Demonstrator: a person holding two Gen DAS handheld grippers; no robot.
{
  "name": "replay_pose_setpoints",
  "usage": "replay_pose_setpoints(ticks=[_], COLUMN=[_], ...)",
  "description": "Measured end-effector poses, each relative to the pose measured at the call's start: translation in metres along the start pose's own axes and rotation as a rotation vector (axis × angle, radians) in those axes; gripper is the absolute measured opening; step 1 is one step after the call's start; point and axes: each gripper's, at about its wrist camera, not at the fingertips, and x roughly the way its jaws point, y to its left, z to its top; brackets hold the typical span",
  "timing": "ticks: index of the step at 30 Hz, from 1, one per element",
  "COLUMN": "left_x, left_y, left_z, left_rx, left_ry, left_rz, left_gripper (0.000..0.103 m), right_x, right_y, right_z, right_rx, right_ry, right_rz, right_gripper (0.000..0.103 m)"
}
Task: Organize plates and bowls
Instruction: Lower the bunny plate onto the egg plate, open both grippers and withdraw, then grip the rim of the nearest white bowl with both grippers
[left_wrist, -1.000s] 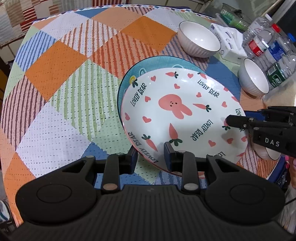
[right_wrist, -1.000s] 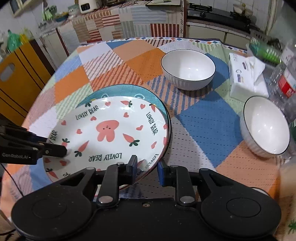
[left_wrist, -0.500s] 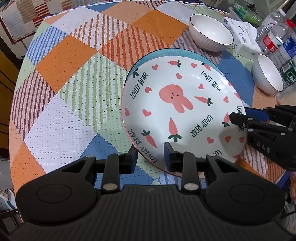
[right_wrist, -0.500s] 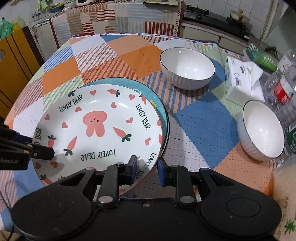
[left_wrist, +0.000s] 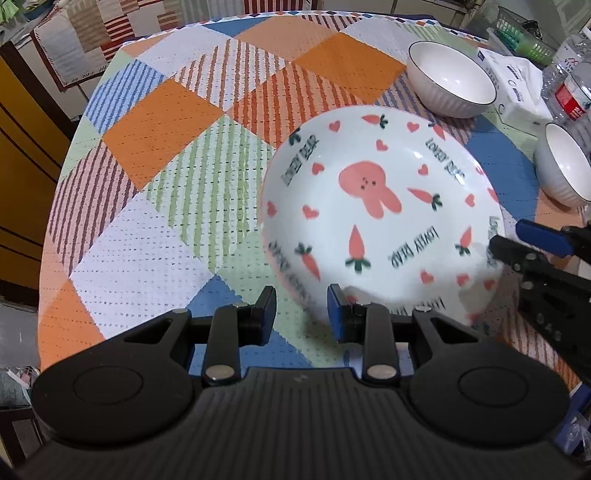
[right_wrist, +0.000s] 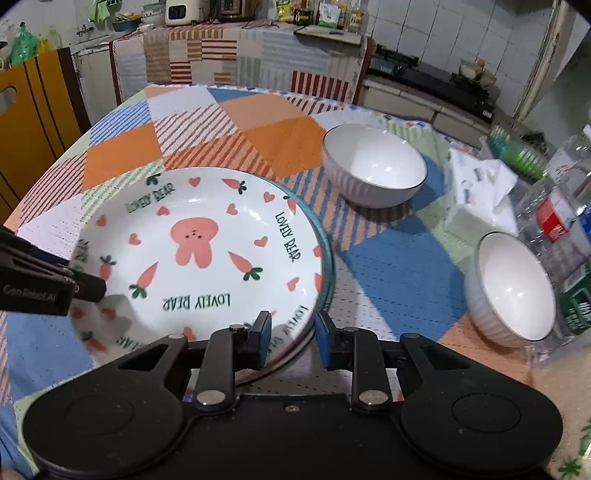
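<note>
My left gripper (left_wrist: 302, 309) and right gripper (right_wrist: 292, 338) each straddle the rim of the rabbit-and-carrot plate (right_wrist: 195, 258) at opposite edges, jaws narrow with the rim between the pads; whether the pads actually pinch the rim I cannot tell. The plate sits over a teal plate (right_wrist: 327, 258) on the checked tablecloth (left_wrist: 177, 184). Two white ribbed bowls (right_wrist: 373, 166) (right_wrist: 509, 288) stand apart to the right. Glazed ceramic: likely stiff, heavy, slick and breakable, so the raised rim, held from both sides, seems the safest purchase.
</note>
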Motion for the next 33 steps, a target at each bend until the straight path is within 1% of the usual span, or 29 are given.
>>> replay_pose_setpoints(ticks=[4, 8, 11, 13, 15, 18, 20, 22, 24, 26, 28, 29, 33], left_x=[-0.021, -0.049, -0.076, -0.094, -0.109, -0.128, -0.134, -0.136, -0.131, -0.123, -0.111, -0.104, -0.077], left_y=[-0.008, -0.020, -0.030, -0.036, -0.042, -0.057, -0.072, -0.090, -0.107, -0.124, -0.139, -0.145, -0.167], left_z=[-0.010, -0.023, -0.033, -0.039, -0.043, -0.048, -0.051, -0.052, -0.053, -0.055, -0.058, -0.058, -0.060], left_rx=[0.017, 0.049, 0.071, 0.073, 0.070, 0.079, 0.101, 0.128, 0.156, 0.180, 0.204, 0.206, 0.209], left_ry=[-0.012, -0.033, -0.067, -0.076, -0.084, -0.101, -0.113, -0.133, -0.142, -0.152, -0.156, -0.154, -0.147], left_rz=[0.006, -0.014, -0.023, -0.028, -0.045, -0.068, -0.079, -0.104, -0.121, -0.124, -0.141, -0.155, -0.203], left_gripper=[0.029, 0.029, 0.029, 0.030, 0.030, 0.035, 0.039, 0.044, 0.047, 0.049, 0.055, 0.056, 0.063], right_x=[-0.020, -0.046, -0.067, -0.083, -0.100, -0.123, -0.131, -0.132, -0.129, -0.124, -0.118, -0.114, -0.101], right_y=[-0.004, -0.009, -0.016, -0.020, -0.027, -0.045, -0.056, -0.069, -0.080, -0.090, -0.098, -0.100, -0.102], right_z=[-0.001, -0.008, -0.015, -0.023, -0.034, -0.058, -0.074, -0.091, -0.108, -0.121, -0.132, -0.136, -0.150], right_rx=[-0.002, -0.008, 0.007, 0.008, 0.011, -0.001, -0.025, -0.050, -0.042, -0.014, 0.025, 0.037, 0.012], right_ry=[-0.023, -0.052, -0.068, -0.086, -0.115, -0.163, -0.167, -0.160, -0.146, -0.123, -0.100, -0.086, -0.040], right_rz=[0.017, 0.057, 0.107, 0.140, 0.172, 0.218, 0.232, 0.234, 0.213, 0.198, 0.187, 0.180, 0.146], right_gripper=[0.031, 0.035, 0.042, 0.048, 0.062, 0.069, 0.071, 0.076, 0.084, 0.084, 0.085, 0.085, 0.085])
